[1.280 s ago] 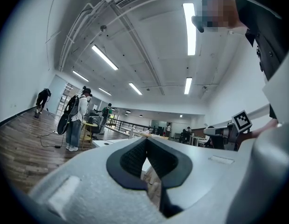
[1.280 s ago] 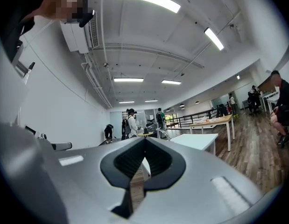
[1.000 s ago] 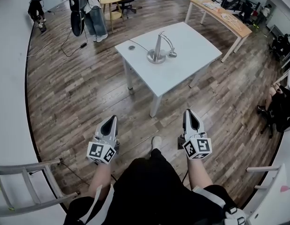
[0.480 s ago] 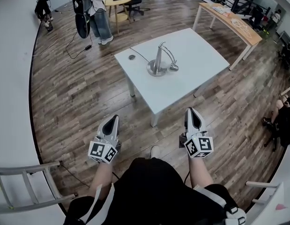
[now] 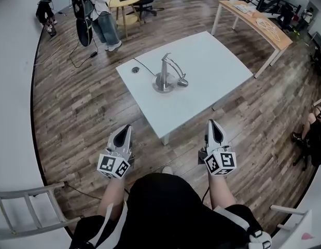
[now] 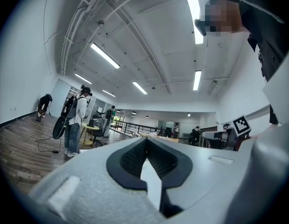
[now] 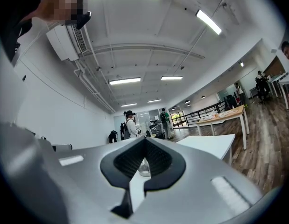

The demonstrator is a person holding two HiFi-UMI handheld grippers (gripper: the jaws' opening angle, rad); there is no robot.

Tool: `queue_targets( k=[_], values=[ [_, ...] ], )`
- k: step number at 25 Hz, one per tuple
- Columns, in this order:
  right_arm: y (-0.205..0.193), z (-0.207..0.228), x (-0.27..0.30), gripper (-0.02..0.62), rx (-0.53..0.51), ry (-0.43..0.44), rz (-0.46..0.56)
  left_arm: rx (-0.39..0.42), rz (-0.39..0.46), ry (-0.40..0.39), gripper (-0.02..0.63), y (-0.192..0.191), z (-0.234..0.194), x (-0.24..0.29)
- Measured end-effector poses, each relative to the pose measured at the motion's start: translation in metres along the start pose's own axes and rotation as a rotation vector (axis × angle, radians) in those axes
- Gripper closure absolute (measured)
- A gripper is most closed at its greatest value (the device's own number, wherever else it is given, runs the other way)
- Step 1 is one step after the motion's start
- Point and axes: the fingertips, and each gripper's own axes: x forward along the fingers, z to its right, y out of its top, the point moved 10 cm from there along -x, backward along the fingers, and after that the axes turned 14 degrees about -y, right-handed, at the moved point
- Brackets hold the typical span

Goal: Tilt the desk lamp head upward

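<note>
A silver desk lamp (image 5: 165, 79) stands on the white table (image 5: 212, 61) ahead of me, with its head (image 5: 182, 82) hanging low at the right of its round base. Both grippers are held low in front of my body, well short of the table's near corner. My left gripper (image 5: 126, 129) is shut with nothing in it, and so is my right gripper (image 5: 212, 123). In the left gripper view the left gripper's (image 6: 145, 141) jaws meet over a view of the room. In the right gripper view the lamp's base (image 7: 143, 169) shows beyond the shut right gripper (image 7: 145, 141).
A cable (image 5: 145, 66) runs from the lamp to a hole in the tabletop. A person with a backpack (image 5: 98, 12) stands by a round yellow table (image 5: 124, 1) at the far left. A long wooden desk (image 5: 259, 22) is far right, a metal frame (image 5: 25, 211) at the lower left.
The table and lamp have come nearer and slid left in the head view as I walk toward them. Both grippers stay shut, held in the same spot before me.
</note>
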Motion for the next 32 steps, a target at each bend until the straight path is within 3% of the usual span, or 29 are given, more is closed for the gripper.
queue_targets(
  k=[13,20,32],
  values=[
    [-0.020,0.011,0.043,0.592,0.028,-0.024,-0.053,-0.021,-0.054,-0.019,0.607,-0.015,-0.038,0.046],
    [-0.012,0.006,0.089,0.593,0.014,-0.082,-0.038,-0.016,-0.058,-0.117,0.607,-0.020,-0.086,0.101],
    [-0.026,-0.029,0.162,0.592,0.034,-0.109,-0.064,-0.030,-0.116,-0.240,0.606,-0.029,-0.168,0.174]
  ],
)
